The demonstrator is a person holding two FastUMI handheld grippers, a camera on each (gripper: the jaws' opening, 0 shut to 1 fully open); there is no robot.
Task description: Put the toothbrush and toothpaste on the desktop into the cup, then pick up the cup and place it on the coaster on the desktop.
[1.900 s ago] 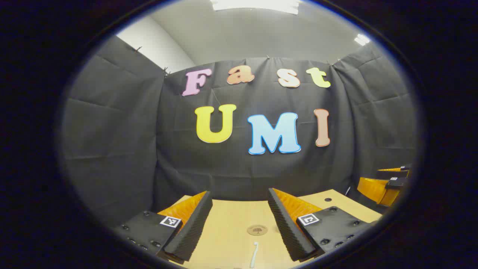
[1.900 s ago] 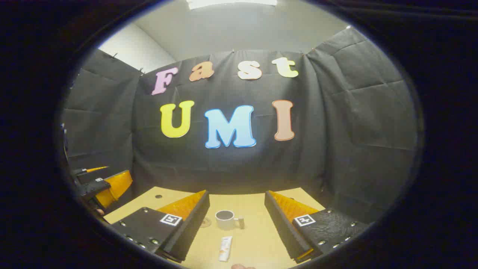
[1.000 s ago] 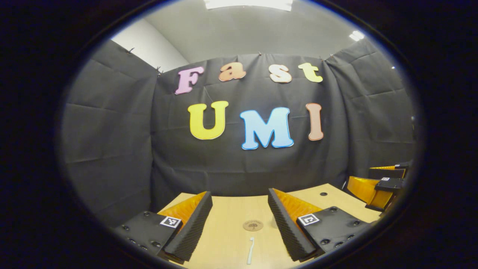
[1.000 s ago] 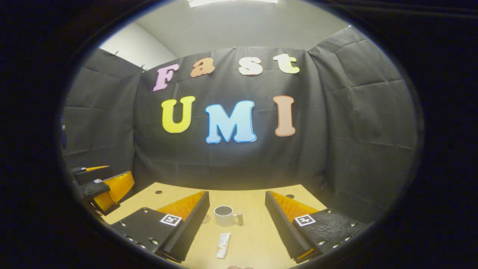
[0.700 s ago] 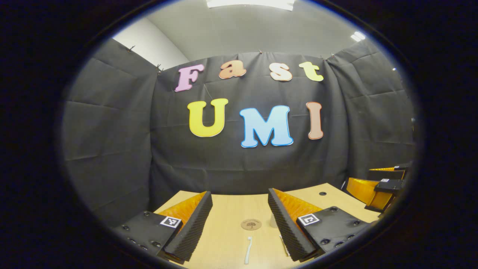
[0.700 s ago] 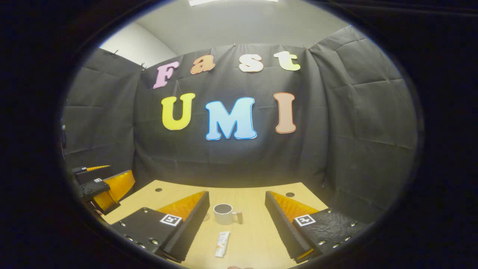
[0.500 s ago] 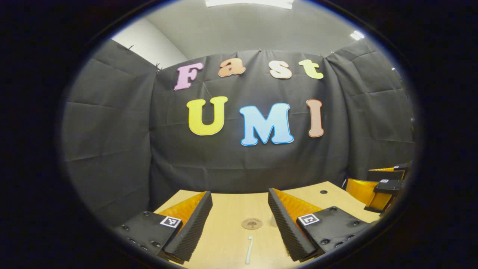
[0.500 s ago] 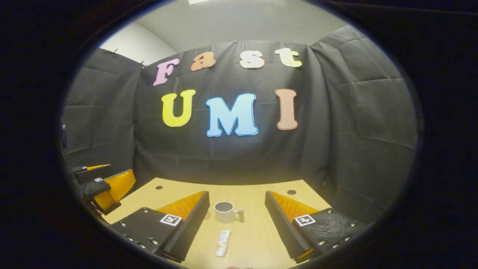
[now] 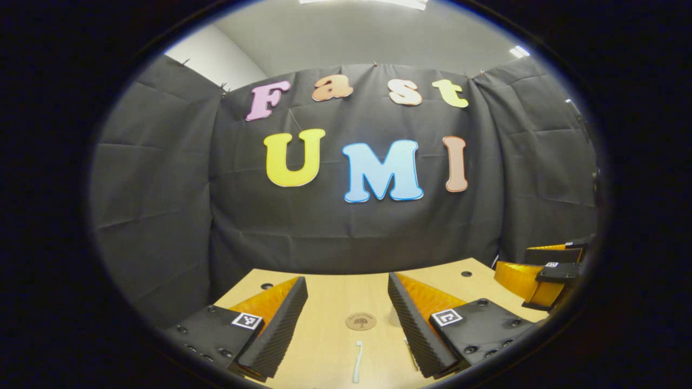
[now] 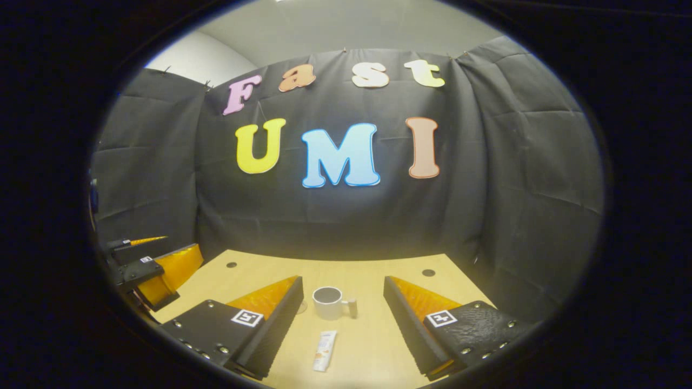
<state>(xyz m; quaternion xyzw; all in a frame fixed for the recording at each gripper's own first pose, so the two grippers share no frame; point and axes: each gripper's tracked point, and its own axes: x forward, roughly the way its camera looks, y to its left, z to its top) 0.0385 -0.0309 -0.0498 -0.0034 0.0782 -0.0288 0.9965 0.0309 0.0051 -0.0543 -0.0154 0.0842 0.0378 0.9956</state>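
Note:
In the left gripper view a pale toothbrush [image 9: 357, 361] lies lengthwise on the wooden desk [image 9: 330, 346], with a round brown coaster [image 9: 360, 321] just beyond it. My left gripper [image 9: 346, 294] hovers open above them, holding nothing. In the right gripper view a white cup [image 10: 329, 302] with its handle to the right stands upright, and a white toothpaste tube [image 10: 324, 343] lies in front of it. My right gripper [image 10: 343, 292] is open and empty, with cup and tube between its fingers' lines. A sliver of the cup [image 9: 395, 317] shows behind the left gripper's right finger.
The desk [image 10: 367, 346] has small round holes near its far corners [image 10: 428, 273]. Black cloth walls close the booth behind and beside the desk. The other gripper appears at the right edge [image 9: 546, 275] of the left gripper view and the left edge [image 10: 154, 267] of the right gripper view.
Both cameras have tipped downward and moved slightly, so more of the desk shows and the far desk edge sits higher. Cup, tube, toothbrush and coaster lie where they were.

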